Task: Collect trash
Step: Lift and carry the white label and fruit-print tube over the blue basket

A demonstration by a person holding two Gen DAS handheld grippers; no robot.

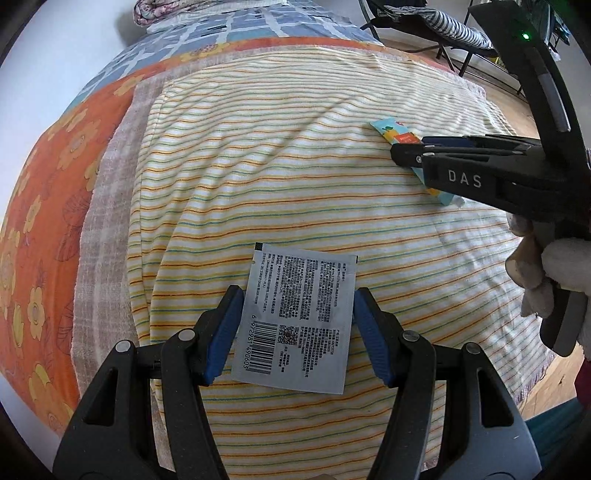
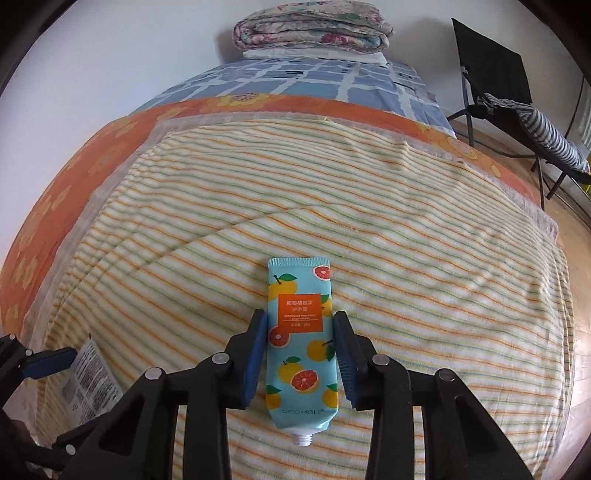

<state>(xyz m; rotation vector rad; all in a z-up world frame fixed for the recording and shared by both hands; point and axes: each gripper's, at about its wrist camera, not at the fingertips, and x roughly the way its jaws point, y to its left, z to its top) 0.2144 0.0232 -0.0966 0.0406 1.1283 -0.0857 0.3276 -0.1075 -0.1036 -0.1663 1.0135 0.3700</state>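
A silver sachet (image 1: 295,317) with black print and a barcode lies on the striped towel (image 1: 280,166). My left gripper (image 1: 295,332) straddles it, its blue pads against the sachet's two side edges. Over to the right, a blue hand-cream tube (image 2: 301,339) printed with oranges lies without a cap, its nozzle toward the camera. My right gripper (image 2: 300,350) is shut on the tube's sides. In the left wrist view the right gripper (image 1: 410,147) crosses the tube (image 1: 391,129), held by a gloved hand (image 1: 546,269). The sachet (image 2: 88,376) also shows at the right wrist view's left edge.
The towel covers an orange floral sheet (image 2: 122,136) on a bed with a blue checked sheet (image 2: 295,79). A folded quilt (image 2: 310,26) lies at the bed's far end. A black folding chair (image 2: 495,74) with striped cloth stands on the wooden floor to the right.
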